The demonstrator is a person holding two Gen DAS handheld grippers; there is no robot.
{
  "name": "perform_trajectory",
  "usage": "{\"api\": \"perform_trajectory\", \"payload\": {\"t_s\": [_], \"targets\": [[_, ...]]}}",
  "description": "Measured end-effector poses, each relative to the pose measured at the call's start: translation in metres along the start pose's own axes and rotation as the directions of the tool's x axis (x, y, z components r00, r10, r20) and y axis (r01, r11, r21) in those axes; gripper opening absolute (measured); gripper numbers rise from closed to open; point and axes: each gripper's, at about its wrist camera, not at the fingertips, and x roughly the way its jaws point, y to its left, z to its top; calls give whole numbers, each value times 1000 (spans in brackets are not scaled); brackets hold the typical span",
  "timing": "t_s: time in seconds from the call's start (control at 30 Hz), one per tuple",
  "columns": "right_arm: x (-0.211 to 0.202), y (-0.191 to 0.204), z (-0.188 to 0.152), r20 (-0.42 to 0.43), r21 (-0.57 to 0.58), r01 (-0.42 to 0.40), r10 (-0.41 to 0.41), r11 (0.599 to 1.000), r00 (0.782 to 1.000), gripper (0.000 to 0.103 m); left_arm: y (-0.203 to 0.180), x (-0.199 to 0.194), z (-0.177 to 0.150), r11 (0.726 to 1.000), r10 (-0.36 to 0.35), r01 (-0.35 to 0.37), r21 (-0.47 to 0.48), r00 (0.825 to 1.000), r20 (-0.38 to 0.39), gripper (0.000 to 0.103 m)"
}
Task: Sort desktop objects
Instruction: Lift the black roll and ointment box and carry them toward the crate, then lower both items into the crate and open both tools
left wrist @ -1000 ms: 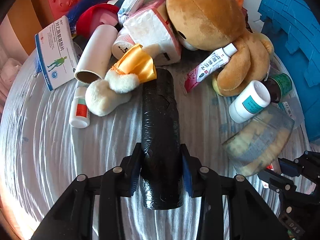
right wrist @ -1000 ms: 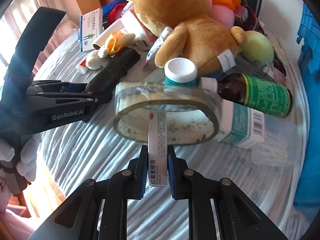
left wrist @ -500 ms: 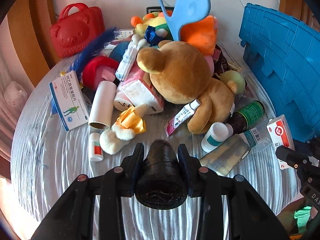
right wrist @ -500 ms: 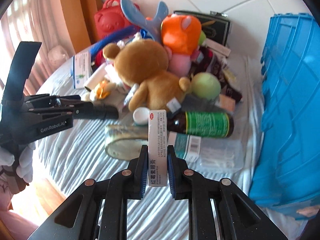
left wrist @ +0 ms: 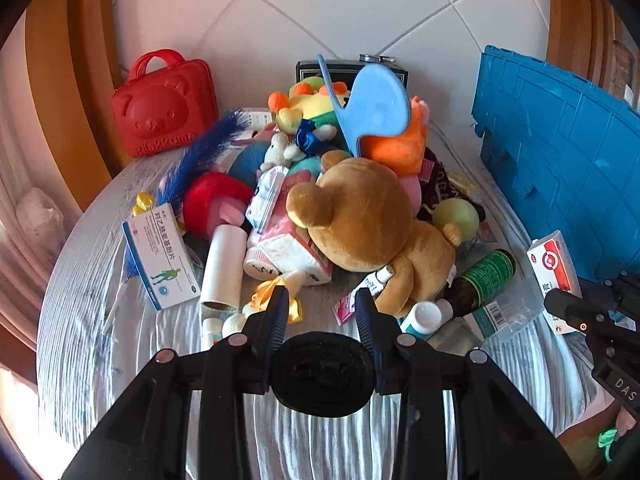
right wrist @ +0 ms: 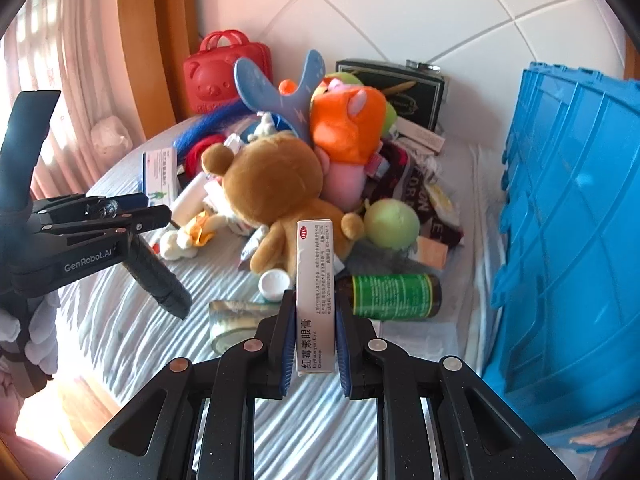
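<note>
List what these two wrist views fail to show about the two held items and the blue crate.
- Black roll, left wrist view: only its end face shows between the left gripper jaws; its length is hidden.
- Ointment box, right wrist view: the small print is too fine to read; the right gripper jaws cover its sides.
- Blue crate, both views: cut off by the edge; its inside is unseen.

Setting: domestic room, evidently a home. Evidence recorded: round table (left wrist: 80,320) under a striped grey cloth, heaped with a brown plush bear (left wrist: 360,220), other soft toys, and medicine boxes and bottles; red bear-faced case (left wrist: 164,108) against a white tiled wall (left wrist: 360,12); pink curtains (right wrist: 60,80) at left; blue plastic crate (right wrist: 568,240) alongside.
</note>
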Motion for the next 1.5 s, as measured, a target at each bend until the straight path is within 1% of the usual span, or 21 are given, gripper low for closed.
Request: {"api": "perform_trajectory", "payload": {"t_s": [0.17, 0.27, 0.33, 0.4, 0.47, 0.5, 0.6, 0.7, 0.77, 0.8, 0.83, 0.9, 0.97, 1.0, 1.07, 1.17, 1.2, 1.33, 1.43, 1.5], "targets": [[-17, 0, 24, 68, -11, 35, -35, 999, 997, 17, -7, -16, 28, 1000, -6, 5, 15, 997, 72, 34], [-34, -4, 42, 126, -3, 55, -54, 998, 991, 17, -16, -32, 55, 1000, -15, 12, 27, 991, 132, 34], [-50, -10, 58, 173, 17, 66, -68, 998, 983, 17, -27, -46, 77, 999, -26, 19, 41, 983, 182, 34], [-71, -19, 75, 225, 35, 84, -89, 996, 970, 17, -41, -61, 101, 998, -43, 29, 61, 970, 241, 34], [-93, -30, 91, 280, 56, 106, -117, 993, 953, 17, -58, -76, 125, 996, -63, 42, 79, 953, 295, 34], [-105, -37, 99, 306, 70, 122, -138, 990, 942, 17, -67, -84, 138, 995, -79, 54, 87, 943, 323, 34], [-143, -63, 116, 380, 118, 185, -216, 976, 899, 17, -101, -109, 174, 988, -132, 90, 122, 907, 399, 34], [-183, -101, 124, 421, 192, 259, -318, 947, 850, 17, -143, -135, 205, 978, -192, 127, 166, 862, 469, 34], [-201, -125, 123, 425, 234, 294, -370, 927, 826, 17, -174, -153, 221, 968, -237, 158, 195, 829, 506, 34], [-213, -139, 121, 427, 256, 318, -402, 913, 810, 17, -189, -162, 229, 962, -259, 172, 210, 813, 522, 34], [-219, -148, 119, 426, 269, 329, -418, 905, 803, 17, -206, -170, 237, 956, -284, 189, 225, 796, 535, 34], [-237, -176, 111, 416, 306, 351, -456, 885, 787, 17, -238, -185, 247, 945, -319, 214, 247, 772, 550, 34], [-248, -197, 101, 400, 331, 374, -488, 867, 776, 17, -270, -197, 252, 932, -354, 237, 274, 752, 555, 34], [-254, -209, 95, 390, 343, 385, -503, 857, 771, 17, -286, -201, 253, 926, -370, 246, 287, 746, 554, 34], [-261, -228, 86, 368, 362, 404, -527, 840, 766, 17, -317, -204, 250, 911, -402, 267, 314, 743, 536, 34], [-263, -257, 70, 320, 388, 420, -548, 820, 773, 17, -362, -197, 239, 892, -434, 285, 350, 758, 487, 34], [-264, -266, 62, 303, 396, 424, -552, 814, 777, 17, -375, -193, 234, 888, -438, 287, 361, 767, 468, 34], [-258, -292, 35, 237, 413, 430, -551, 803, 800, 17, -415, -168, 215, 877, -441, 302, 374, 815, 377, 34], [-253, -308, 22, 200, 420, 429, -543, 800, 816, 17, -431, -146, 201, 873, -429, 298, 385, 846, 317, 34], [-249, -317, 17, 185, 420, 426, -535, 801, 824, 17, -439, -138, 192, 873, -419, 294, 390, 861, 289, 34]]}}
